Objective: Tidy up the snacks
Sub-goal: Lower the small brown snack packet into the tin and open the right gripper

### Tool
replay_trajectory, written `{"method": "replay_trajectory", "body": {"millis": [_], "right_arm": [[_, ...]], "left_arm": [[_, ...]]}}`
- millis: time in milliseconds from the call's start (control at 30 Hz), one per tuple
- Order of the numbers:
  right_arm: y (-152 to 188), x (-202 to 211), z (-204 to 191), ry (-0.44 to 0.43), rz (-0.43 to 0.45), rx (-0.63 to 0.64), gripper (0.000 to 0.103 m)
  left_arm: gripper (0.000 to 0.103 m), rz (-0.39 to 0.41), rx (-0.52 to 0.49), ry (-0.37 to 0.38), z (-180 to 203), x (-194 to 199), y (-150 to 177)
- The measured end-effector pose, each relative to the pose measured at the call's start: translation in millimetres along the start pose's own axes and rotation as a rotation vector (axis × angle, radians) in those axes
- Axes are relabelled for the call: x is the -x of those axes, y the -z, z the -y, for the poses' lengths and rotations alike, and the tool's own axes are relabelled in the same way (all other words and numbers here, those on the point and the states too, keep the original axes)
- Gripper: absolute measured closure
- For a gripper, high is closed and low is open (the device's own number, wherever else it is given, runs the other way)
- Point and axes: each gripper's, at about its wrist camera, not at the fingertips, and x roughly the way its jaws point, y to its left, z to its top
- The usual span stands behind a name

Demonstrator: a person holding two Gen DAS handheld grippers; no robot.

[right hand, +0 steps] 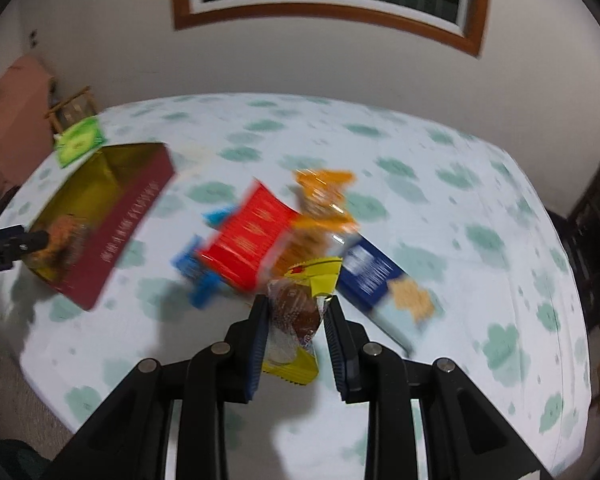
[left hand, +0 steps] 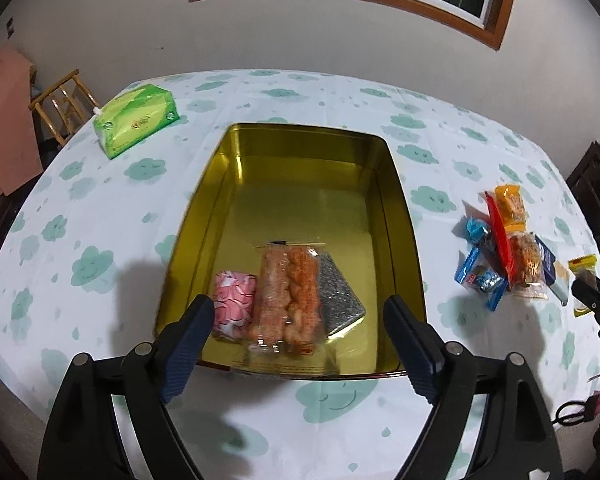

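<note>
A gold tin box point(left hand: 396, 200) lies open on the table and holds a pink snack point(left hand: 234, 300), an orange cracker pack point(left hand: 288, 296) and a silver packet point(left hand: 338, 296). My left gripper point(left hand: 300, 344) is open and empty over the tin's near edge. My right gripper point(right hand: 296, 320) is shut on a yellow-wrapped cake snack point(right hand: 300, 312), held above the table. Behind it lies a pile of snacks: a red pack point(right hand: 252, 236), an orange pack point(right hand: 324, 196), a blue box point(right hand: 368, 272) and small blue packets point(right hand: 196, 268). The pile also shows in the left wrist view point(left hand: 508, 248).
A green tissue pack point(left hand: 136, 120) lies at the table's far left. The tin's dark red outer wall point(right hand: 120, 236) shows left in the blurred right wrist view. A wooden chair point(left hand: 64, 100) stands beyond the table's left edge. Dark furniture point(right hand: 596, 232) stands at the right.
</note>
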Motion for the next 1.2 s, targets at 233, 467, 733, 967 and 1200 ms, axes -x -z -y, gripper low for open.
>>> {"method": "replay_trajectory", "body": {"millis": [233, 467, 733, 967, 1200], "right_arm": [[-20, -7, -61, -0.131, 0.031, 0.086, 0.075], [-35, -19, -119, -0.238, 0.021, 0.158, 0.075], [-46, -30, -174, -0.303, 0.026, 0.204, 0.075], [-51, -43, -198, -0.296, 0.01, 0.245, 0.075], [-52, -60, -211, -0.283, -0.016, 0.265, 0.075]], "left_arm": [[0.016, 0.044, 0.078, -0.055, -23, 20, 4], [0.015, 0.035, 0.17, -0.092, -58, 28, 15], [0.015, 0.024, 0.235, -0.14, -85, 36, 28], [0.015, 0.019, 0.274, -0.173, -104, 41, 40], [0.015, 0.006, 0.307, -0.175, -114, 41, 46]]}}
